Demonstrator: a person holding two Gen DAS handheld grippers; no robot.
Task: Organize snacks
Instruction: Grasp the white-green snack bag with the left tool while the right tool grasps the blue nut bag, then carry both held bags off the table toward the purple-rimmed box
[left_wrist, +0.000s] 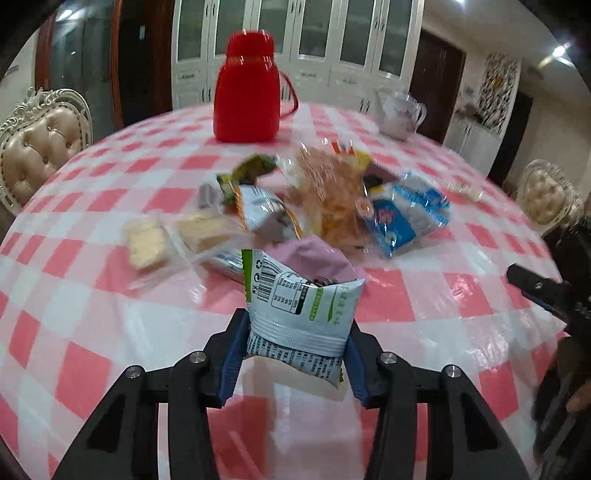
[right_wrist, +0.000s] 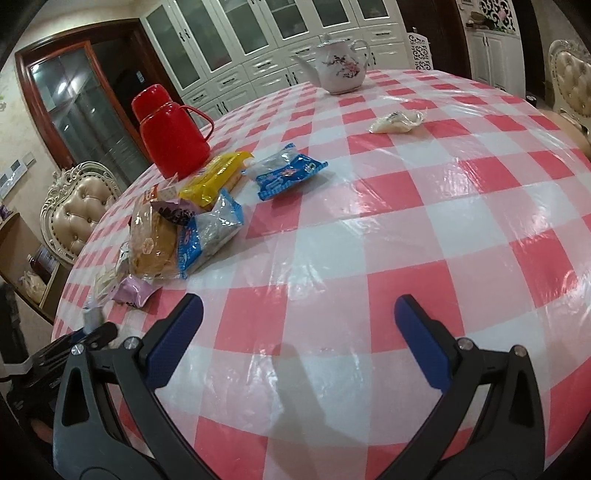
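Now left gripper (left_wrist: 297, 334) fingers clamp the white snack packet (left_wrist: 301, 310); right gripper (right_wrist: 298, 314) fingers apart.

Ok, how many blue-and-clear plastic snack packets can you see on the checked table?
2. One blue-and-clear packet lies alone right of the yellow packet; the other leans on the heap's near side against the bread bag. More may be hidden underneath.

A barcode and a recycling sign are printed on the white-green snack packet (left_wrist: 299, 314). Its small printed text cannot be read.
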